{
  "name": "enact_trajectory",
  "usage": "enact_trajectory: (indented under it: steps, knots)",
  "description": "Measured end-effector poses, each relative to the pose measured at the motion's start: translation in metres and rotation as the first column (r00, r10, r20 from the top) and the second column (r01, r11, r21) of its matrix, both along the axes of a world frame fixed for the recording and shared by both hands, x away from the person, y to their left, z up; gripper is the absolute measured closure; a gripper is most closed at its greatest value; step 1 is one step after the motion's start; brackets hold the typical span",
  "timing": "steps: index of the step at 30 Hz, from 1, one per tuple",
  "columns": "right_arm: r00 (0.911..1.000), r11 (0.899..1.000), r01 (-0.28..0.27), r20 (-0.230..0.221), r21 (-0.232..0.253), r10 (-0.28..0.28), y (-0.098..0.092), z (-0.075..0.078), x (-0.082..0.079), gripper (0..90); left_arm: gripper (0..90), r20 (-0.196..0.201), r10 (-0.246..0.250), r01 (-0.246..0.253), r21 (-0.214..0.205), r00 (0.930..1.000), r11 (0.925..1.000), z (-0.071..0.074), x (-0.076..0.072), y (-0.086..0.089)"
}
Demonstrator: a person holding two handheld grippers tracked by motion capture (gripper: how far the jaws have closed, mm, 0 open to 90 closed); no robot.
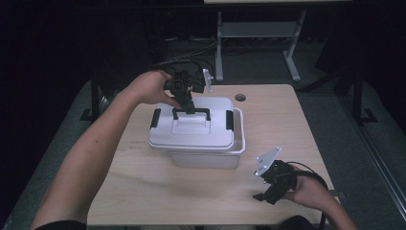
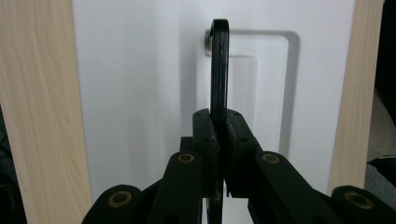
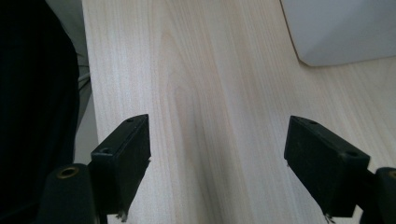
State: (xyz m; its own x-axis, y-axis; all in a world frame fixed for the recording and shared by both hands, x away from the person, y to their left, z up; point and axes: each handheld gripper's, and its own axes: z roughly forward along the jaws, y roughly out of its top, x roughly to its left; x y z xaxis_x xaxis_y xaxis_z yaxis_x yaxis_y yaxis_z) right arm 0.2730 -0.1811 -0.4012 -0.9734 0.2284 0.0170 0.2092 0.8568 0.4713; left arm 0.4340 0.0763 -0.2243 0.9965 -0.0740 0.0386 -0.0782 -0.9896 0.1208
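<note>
A white plastic storage box (image 1: 206,160) stands in the middle of the wooden table (image 1: 158,191). Its white lid (image 1: 191,136) is lifted and shifted to the left, off the box's rim. The lid has a black carry handle (image 1: 191,114) and black side latches (image 1: 155,118). My left gripper (image 1: 186,103) is shut on that handle (image 2: 218,70), which stands upright between the jaws in the left gripper view, above the lid (image 2: 140,93). My right gripper (image 1: 268,191) rests open near the table's front right edge, nothing between its fingers (image 3: 123,154). A corner of the box (image 3: 336,32) shows far off.
A round cable hole (image 1: 240,97) is at the table's back edge. A grey metal desk frame (image 1: 258,38) stands behind on the dark floor. Bare tabletop (image 3: 210,93) lies between my right jaws and in front of the box.
</note>
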Motion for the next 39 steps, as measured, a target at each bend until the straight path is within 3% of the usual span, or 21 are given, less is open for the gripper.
enact_trajectory:
  steps: [15, 39]
  knots:
    - [0.9999, 1.000, -0.003, 0.010, 0.003, 0.003, -0.003, -0.001, -0.001, 22.3, 84.7, -0.018, -0.010, 0.010, -0.005, 0.9998, 0.9999, -0.013, 0.006, -0.023]
    - [1.0000, 1.000, 0.009, 0.002, 0.001, -0.009, -0.010, -0.003, -0.002, 22.4, 84.6, -0.046, -0.008, 0.008, -0.005, 0.9989, 1.0000, -0.028, 0.015, -0.039]
